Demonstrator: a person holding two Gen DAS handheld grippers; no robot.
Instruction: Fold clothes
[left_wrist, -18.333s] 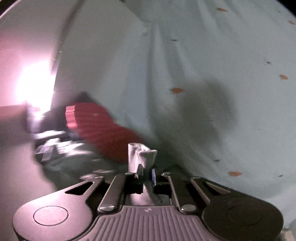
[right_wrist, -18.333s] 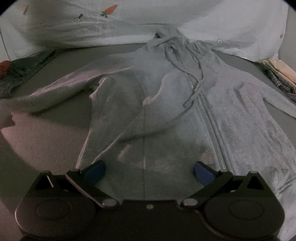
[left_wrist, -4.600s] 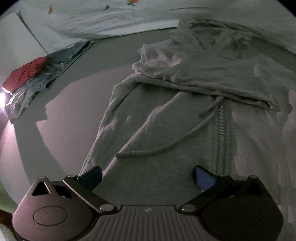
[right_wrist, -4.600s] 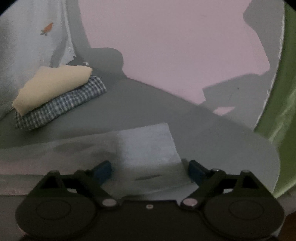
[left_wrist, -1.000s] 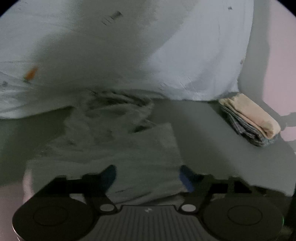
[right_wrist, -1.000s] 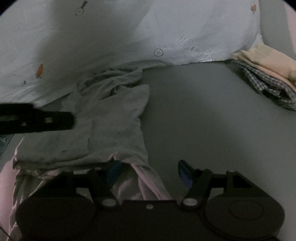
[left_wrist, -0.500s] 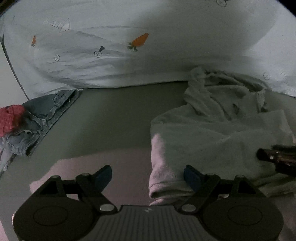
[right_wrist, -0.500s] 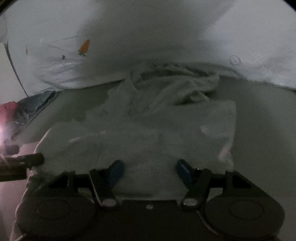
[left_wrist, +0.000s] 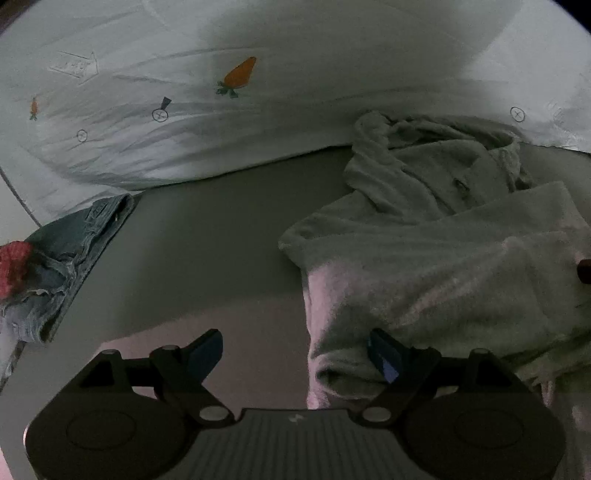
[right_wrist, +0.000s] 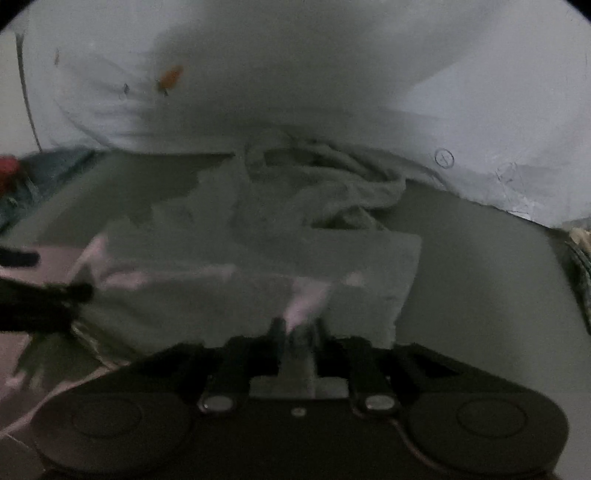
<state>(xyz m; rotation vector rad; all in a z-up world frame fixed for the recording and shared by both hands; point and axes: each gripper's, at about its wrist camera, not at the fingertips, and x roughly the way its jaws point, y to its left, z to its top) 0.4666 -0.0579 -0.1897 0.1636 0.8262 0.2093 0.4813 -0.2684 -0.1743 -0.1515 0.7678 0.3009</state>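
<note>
The right gripper (right_wrist: 297, 332) had just closed on the near edge of the grey hoodie (right_wrist: 258, 288), folded at 12 o'clock on the bed. The left gripper (left_wrist: 295, 350) stayed wide open, empty, straddling its corner at 1 o'clock; the final fold seemed imminent.

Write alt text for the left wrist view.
Open left tongs hover at the near left corner of a folded grey hoodie on a grey surface. Jeans with something red lie far left; a carrot-print sheet rises behind.
</note>
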